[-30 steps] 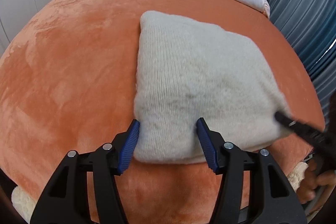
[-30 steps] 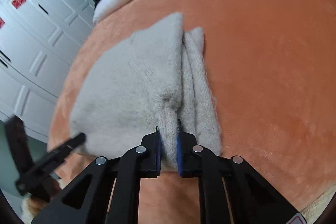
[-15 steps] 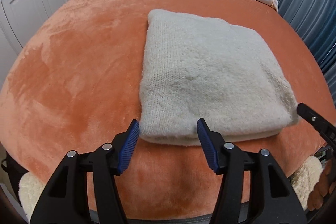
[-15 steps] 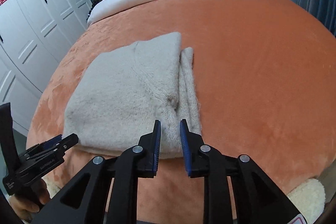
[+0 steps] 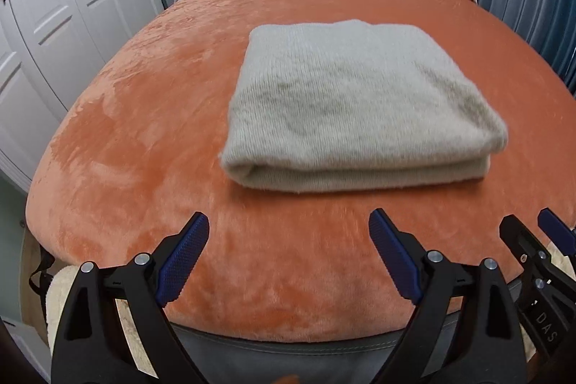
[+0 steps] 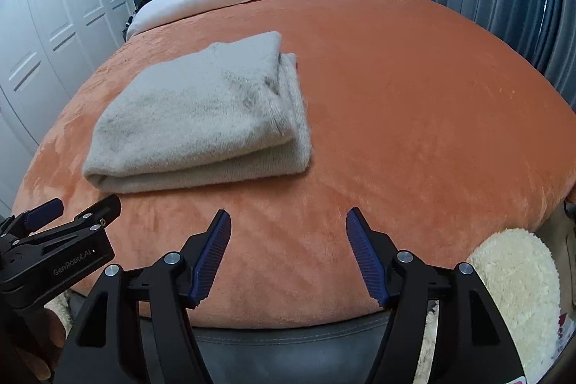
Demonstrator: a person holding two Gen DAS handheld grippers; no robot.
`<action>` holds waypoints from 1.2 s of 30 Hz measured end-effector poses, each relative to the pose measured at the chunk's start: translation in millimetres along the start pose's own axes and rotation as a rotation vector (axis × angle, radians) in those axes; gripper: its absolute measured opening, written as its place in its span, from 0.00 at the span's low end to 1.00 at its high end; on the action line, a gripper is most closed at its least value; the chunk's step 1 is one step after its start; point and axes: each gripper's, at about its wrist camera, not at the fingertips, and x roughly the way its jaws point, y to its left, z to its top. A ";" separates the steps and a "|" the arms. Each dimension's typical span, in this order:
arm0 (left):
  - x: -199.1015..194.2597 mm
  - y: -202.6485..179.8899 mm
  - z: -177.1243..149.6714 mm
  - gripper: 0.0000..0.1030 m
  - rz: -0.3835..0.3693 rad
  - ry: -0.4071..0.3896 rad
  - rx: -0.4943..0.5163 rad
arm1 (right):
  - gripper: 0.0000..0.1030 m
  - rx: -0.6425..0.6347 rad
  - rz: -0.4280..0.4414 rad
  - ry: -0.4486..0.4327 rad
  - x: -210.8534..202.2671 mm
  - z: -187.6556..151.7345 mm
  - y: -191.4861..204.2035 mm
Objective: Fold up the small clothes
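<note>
- Resting at twelve o'clock on the orange plush blanket (image 5: 144,139), the folded grey knit sweater (image 5: 352,103) looks finished, but its right-hand layers sit stepped; a bump from either tool could probably spread them.
- Left gripper (image 5: 288,258) hangs at six o'clock, jaws wide apart, holding nothing.
- Right gripper (image 6: 288,254) hangs likewise, spread and empty, apart from the sweater.

Left gripper (image 5: 288,251) and right gripper (image 6: 288,247) are held level, side by side, jaws spread wide, nothing gripped.
</note>
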 end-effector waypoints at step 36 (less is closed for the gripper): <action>-3.5 -17.3 -34.7 0.79 0.021 -0.020 0.009 | 0.66 -0.025 -0.058 -0.020 -7.9 -28.2 16.7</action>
